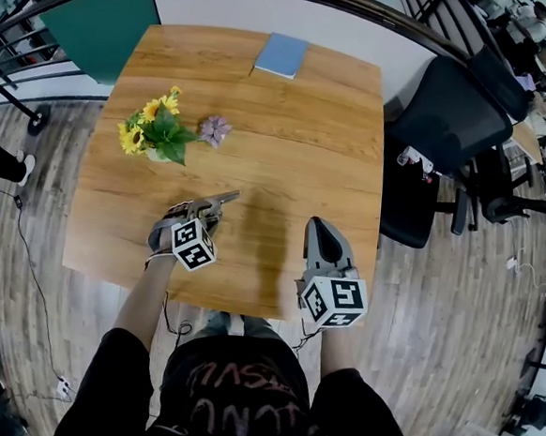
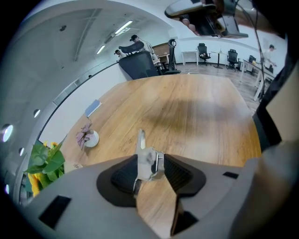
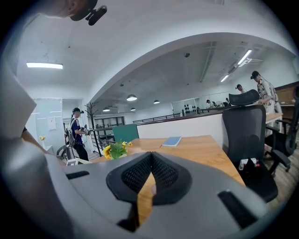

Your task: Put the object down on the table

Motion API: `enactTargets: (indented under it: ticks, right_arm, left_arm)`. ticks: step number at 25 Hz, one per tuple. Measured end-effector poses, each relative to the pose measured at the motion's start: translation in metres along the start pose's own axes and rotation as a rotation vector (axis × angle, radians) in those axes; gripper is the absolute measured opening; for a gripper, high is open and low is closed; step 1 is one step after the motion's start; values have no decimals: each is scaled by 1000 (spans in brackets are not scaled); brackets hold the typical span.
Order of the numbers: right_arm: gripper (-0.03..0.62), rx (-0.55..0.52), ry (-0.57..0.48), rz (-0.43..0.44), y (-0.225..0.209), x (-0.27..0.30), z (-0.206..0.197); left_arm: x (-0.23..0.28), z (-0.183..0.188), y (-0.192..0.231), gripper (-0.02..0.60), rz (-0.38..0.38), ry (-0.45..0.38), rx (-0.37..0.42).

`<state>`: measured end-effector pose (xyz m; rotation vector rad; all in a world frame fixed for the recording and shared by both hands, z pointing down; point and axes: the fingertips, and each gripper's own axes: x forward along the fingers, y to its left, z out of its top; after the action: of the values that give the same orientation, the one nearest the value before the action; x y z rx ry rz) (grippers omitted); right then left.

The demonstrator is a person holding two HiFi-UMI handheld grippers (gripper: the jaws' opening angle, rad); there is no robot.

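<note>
While pitched steeply down, the left tool [image 1: 205, 214] stands wide around a metal object [image 2: 141, 140].

Black tee [image 1: 241, 389] w/ red scrawl print, short black sleeves [image 1: 111, 360], lower centre. L gripper [image 1: 220, 203] & R gripper [image 1: 321, 227]: grey shells, b/w marker cubes [image 1: 194, 244].

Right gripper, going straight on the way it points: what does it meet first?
Probably bare table: the shut right gripper tilts slightly down, aiming between the flowers and the notebook. Neither looks to be in line, though depth is hard to judge.
</note>
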<state>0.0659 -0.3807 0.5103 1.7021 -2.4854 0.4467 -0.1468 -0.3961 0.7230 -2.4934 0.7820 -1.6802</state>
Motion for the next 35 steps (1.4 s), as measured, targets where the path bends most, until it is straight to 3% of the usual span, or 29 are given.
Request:
enactTargets:
  ticks: [8, 14, 27, 35]
  right_arm:
    - [5, 1, -10, 12, 8, -2, 3]
    - [5, 3, -30, 14, 13, -9, 11]
    - [5, -16, -66, 13, 19, -19, 23]
    - [5, -35, -91, 11, 25, -26, 30]
  left_arm:
    - [-37, 8, 20, 190, 62, -100, -140]
    - [-81, 20, 36, 175, 137, -225, -258]
    - [-187, 35, 67, 59, 374, -492, -480]
    - [-245, 38, 74, 20, 490, -597, -502]
